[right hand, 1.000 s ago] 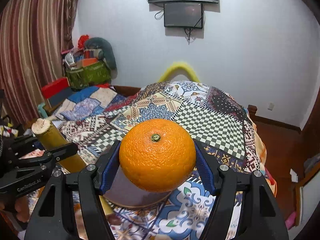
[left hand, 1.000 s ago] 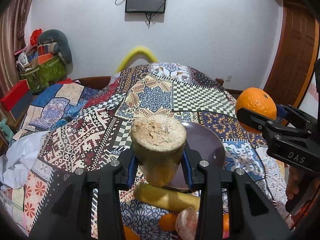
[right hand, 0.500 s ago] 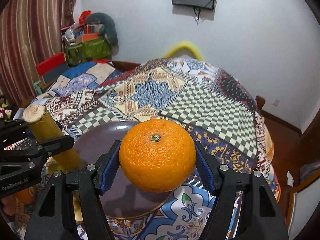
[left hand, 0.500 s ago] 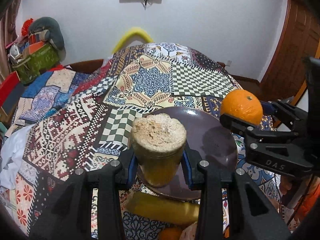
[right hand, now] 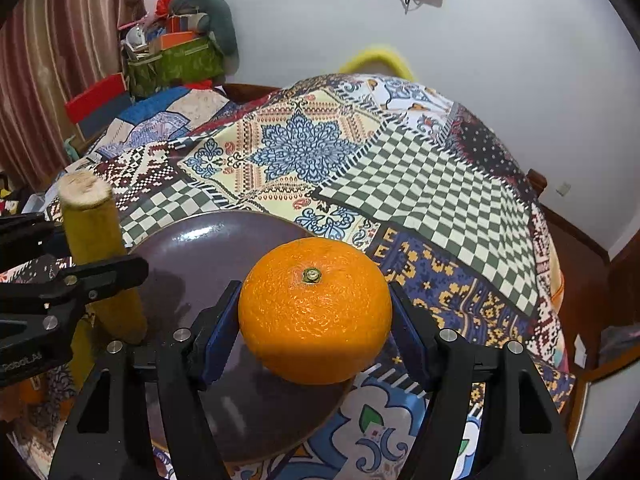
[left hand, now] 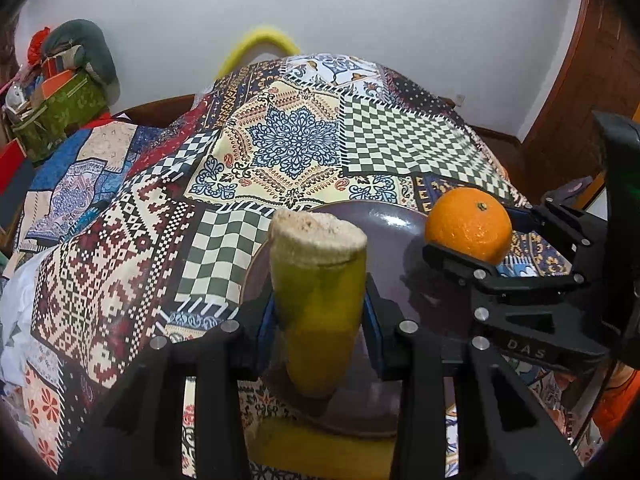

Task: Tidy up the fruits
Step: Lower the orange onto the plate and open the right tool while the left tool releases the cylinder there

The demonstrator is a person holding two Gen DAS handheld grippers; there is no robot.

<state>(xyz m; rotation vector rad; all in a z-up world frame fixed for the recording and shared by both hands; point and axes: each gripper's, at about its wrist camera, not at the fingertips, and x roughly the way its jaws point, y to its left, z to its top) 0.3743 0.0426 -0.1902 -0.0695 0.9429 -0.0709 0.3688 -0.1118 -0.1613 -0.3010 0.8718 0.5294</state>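
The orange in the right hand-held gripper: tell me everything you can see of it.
The orange is round, bright and glossy, with pebbled peel and a small green-brown stem button facing the camera. It looks whole and unmarked. The right hand-held gripper clamps it between blue pads on its left and right sides, above the dark purple plate. Whether its underside touches the plate cannot be told. Nothing else touches it.
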